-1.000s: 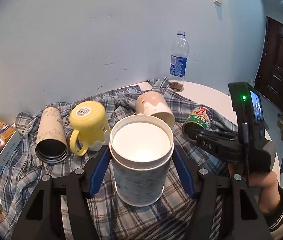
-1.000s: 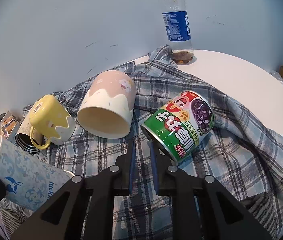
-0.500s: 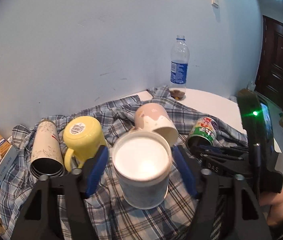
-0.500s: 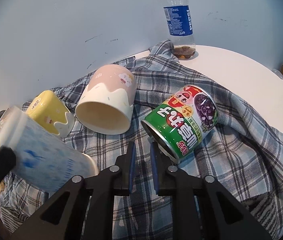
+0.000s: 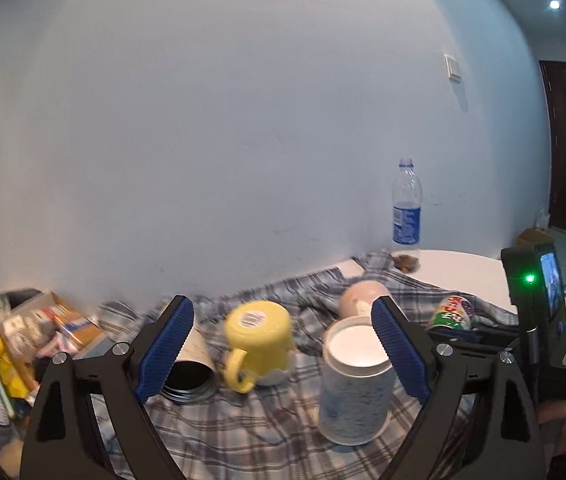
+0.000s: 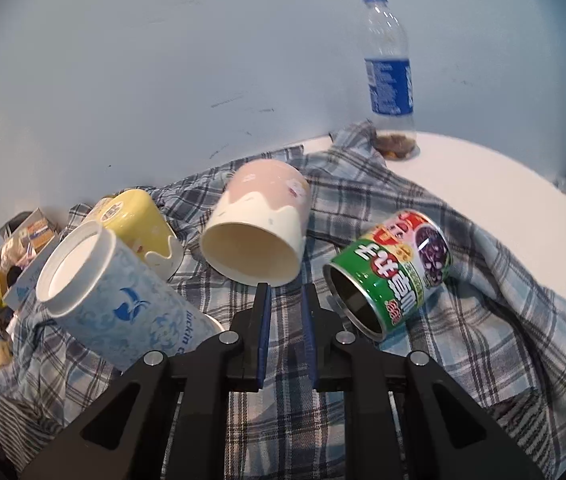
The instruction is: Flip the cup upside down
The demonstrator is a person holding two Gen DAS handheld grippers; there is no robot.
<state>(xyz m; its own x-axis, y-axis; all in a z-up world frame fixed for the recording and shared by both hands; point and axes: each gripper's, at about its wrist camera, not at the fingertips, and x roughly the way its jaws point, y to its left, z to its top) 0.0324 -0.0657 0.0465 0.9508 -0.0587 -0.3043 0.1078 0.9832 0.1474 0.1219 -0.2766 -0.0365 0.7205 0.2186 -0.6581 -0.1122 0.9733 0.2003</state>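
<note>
The paper cup (image 5: 353, 380) is seen standing on the checked cloth (image 5: 243, 440) that covers the round table (image 5: 463, 276), its closed white end facing up and its wider mouth judged to be down against the cloth. It therefore appears already inverted, and the task is judged to be essentially done. The left gripper (image 5: 283, 344) is held with its jaws spread wide and nothing between them; the cup lies ahead and off to the right of the gap, partly behind the right-hand blue pad (image 5: 399, 350), though contact cannot be told. The cup's long axis runs upright, roughly square to the line of the fingers.

In the right wrist view the same cup (image 6: 123, 300) shows at the left, well apart from the right gripper (image 6: 285, 332), whose jaws are drawn close with a narrow slot left and nothing pinched. The left gripper is plainly the nearer.

Any withdrawal is judged to call for a straight pull back, lest the right-hand pad brush the cup and tip it on the soft cloth.
</note>
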